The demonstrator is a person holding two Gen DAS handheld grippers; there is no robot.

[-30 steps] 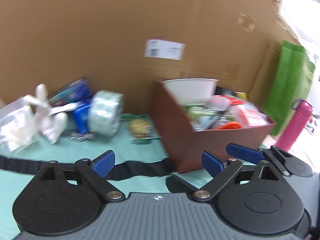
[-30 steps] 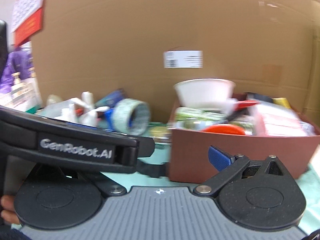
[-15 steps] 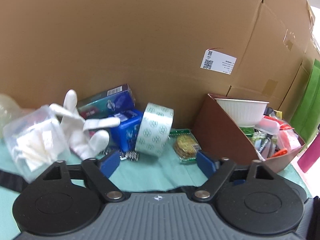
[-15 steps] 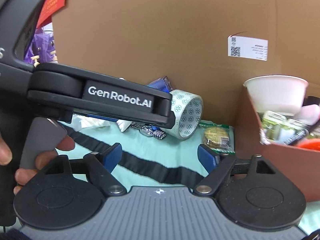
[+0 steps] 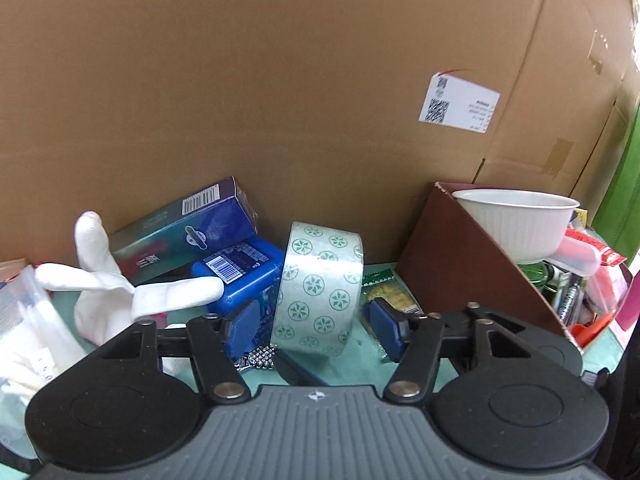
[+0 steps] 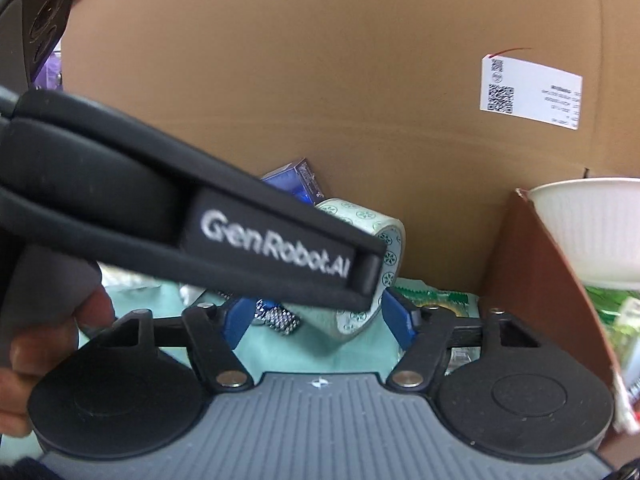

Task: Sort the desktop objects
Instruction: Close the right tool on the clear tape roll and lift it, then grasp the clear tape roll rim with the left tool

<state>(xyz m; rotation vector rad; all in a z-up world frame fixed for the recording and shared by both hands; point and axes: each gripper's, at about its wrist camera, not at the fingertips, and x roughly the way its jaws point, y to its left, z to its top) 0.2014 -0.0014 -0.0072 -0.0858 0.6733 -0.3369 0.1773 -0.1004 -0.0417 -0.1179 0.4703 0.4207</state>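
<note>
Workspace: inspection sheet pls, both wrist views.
Surface: teal mat, partly covered.
Job's things: tape roll on edge, between the left gripper's fingers but untouched; brown box to its right, full, white bowl on top.
Clutter: white glove, blue boxes, snack packet, bead chain, plastic bag.
Grippers: left open around the tape; right gripper open, empty, behind the left one's body.
Cables: nothing seen.
Surroundings: cardboard wall with label; green bag far right.
</note>
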